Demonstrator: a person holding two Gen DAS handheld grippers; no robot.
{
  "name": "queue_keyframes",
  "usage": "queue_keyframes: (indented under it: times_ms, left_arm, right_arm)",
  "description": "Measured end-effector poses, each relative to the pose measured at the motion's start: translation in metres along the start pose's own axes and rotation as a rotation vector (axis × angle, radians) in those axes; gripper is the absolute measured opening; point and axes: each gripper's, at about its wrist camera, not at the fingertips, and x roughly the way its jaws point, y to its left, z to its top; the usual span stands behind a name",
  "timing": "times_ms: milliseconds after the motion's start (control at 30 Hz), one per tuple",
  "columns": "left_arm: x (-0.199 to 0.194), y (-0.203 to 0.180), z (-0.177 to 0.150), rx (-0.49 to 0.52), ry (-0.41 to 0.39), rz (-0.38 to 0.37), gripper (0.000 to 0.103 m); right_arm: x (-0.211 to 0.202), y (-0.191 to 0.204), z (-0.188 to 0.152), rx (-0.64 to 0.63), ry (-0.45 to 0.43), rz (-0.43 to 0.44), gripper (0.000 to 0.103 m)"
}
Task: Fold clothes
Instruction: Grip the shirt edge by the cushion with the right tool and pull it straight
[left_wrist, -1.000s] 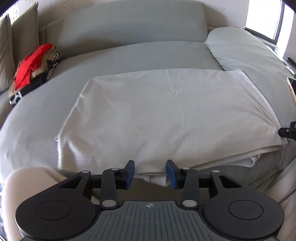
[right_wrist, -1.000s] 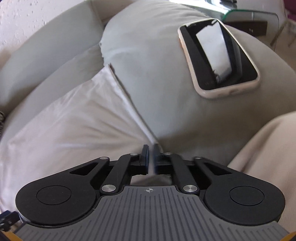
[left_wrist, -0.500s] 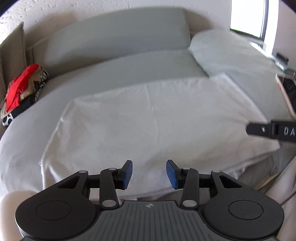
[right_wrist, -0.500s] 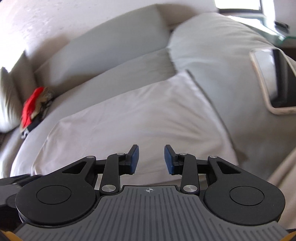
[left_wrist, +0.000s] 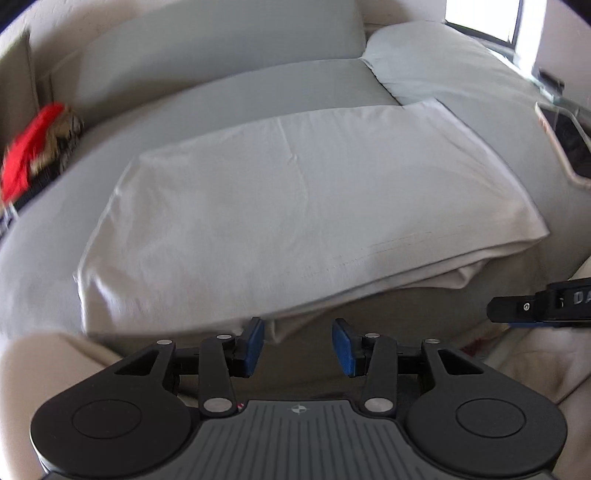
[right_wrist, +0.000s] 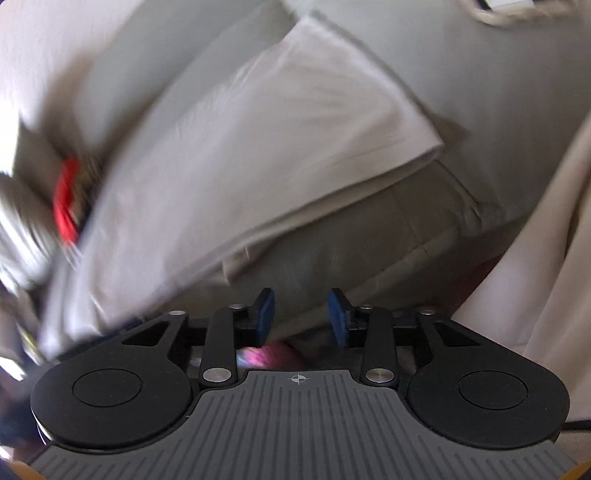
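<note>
A folded pale-grey garment (left_wrist: 295, 206) is laid flat on the grey sofa seat (left_wrist: 229, 99), just ahead of the left gripper (left_wrist: 297, 345) and ahead-left of the right gripper (right_wrist: 301, 317), both spread wide and empty.

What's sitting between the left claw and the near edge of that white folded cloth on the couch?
Nothing visible. The left claw is open just short of the white folded cloth, whose near hem lies exposed ahead. The phone sits off on the couch arm.

Both wrist views look low across the sofa (left_wrist: 258, 85), sharing the folded cloth (left_wrist: 295, 206).
</note>
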Motion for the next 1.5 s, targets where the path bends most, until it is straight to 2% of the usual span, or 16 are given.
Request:
queue_keyframes:
  times_ms: [33,67,267,400,533,700,900,1000,1100,1233,1433,1500]
  left_arm:
    - [-0.001,0.001,-0.001,-0.003,0.01,-0.007,0.041]
    - [-0.003,0.002,0.001,-0.015,0.003,-0.015,0.042]
    - [-0.003,-0.003,0.016,-0.03,-0.037,0.01,0.046]
    - [0.003,0.004,0.022,-0.082,-0.048,0.057,0.046]
    - [0.008,0.008,0.023,-0.084,-0.042,0.073,0.046]
    - [0.013,0.01,0.023,-0.076,-0.028,0.075,0.047]
    - [0.017,0.013,0.022,-0.073,-0.019,0.072,0.047]
    - [0.018,0.014,0.022,-0.075,-0.017,0.069,0.048]
    - [0.018,0.015,0.022,-0.076,-0.017,0.067,0.049]
    - [0.019,0.015,0.023,-0.078,-0.016,0.064,0.05]
    - [0.019,0.017,0.023,-0.078,-0.014,0.058,0.051]
    - [0.019,0.017,0.023,-0.078,-0.013,0.056,0.051]
  right_arm:
    - [-0.005,-0.004,0.002,0.032,-0.034,0.023,0.052]
    - [-0.01,-0.008,0.003,0.063,-0.066,0.046,0.053]
    - [-0.008,-0.028,0.002,0.195,-0.108,0.138,0.055]
    - [-0.006,-0.041,0.002,0.282,-0.137,0.199,0.055]
    - [-0.014,-0.048,0.006,0.328,-0.202,0.216,0.055]
    - [0.003,-0.045,0.004,0.373,-0.13,0.238,0.055]
    - [0.035,-0.05,0.006,0.488,0.054,0.395,0.053]
    - [0.041,-0.051,0.005,0.499,0.041,0.434,0.053]
    - [0.039,-0.058,0.001,0.556,-0.014,0.491,0.052]
    - [0.032,-0.065,0.004,0.568,-0.09,0.505,0.052]
    - [0.026,-0.07,0.019,0.561,-0.225,0.453,0.05]
    - [0.033,-0.068,0.031,0.537,-0.244,0.443,0.045]
